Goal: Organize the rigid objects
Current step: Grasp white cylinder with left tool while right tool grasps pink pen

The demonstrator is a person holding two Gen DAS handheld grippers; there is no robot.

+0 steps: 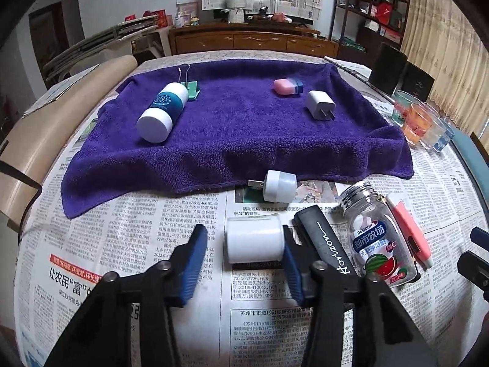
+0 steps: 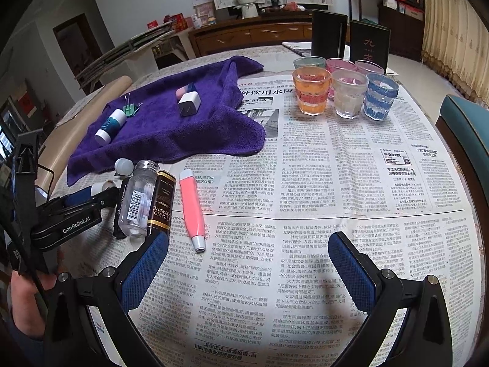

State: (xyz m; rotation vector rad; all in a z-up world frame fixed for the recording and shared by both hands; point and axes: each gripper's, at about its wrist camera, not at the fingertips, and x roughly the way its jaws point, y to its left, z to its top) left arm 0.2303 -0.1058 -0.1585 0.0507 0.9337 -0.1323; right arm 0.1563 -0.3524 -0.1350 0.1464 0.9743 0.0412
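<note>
Currently the left gripper [image 1: 243, 246] has its jaws apart around a white cylinder [image 1: 255, 241] lying on the newspaper-covered surface [image 1: 122, 229], just in front of the purple towel [image 1: 244, 134]. Right of the cylinder, the right gripper [image 2: 249, 263] hovers with jaws wide apart, holding nothing.

Left gripper [image 1: 243, 252] jaws apart, white cylinder [image 1: 253, 241] between them: touching the 3 o'clock pad, gap at 9. Black bar [image 1: 328, 241], clear bottle [image 1: 377, 238], pink pen [image 1: 411, 229] packed tight at 3 o'clock. USB plug [image 1: 278, 185] blocks 12. Right gripper [image 2: 247, 266]: bare newspaper [image 2: 336, 183] ahead; glasses [image 2: 345, 91] at 1 o'clock, well apart.
</note>
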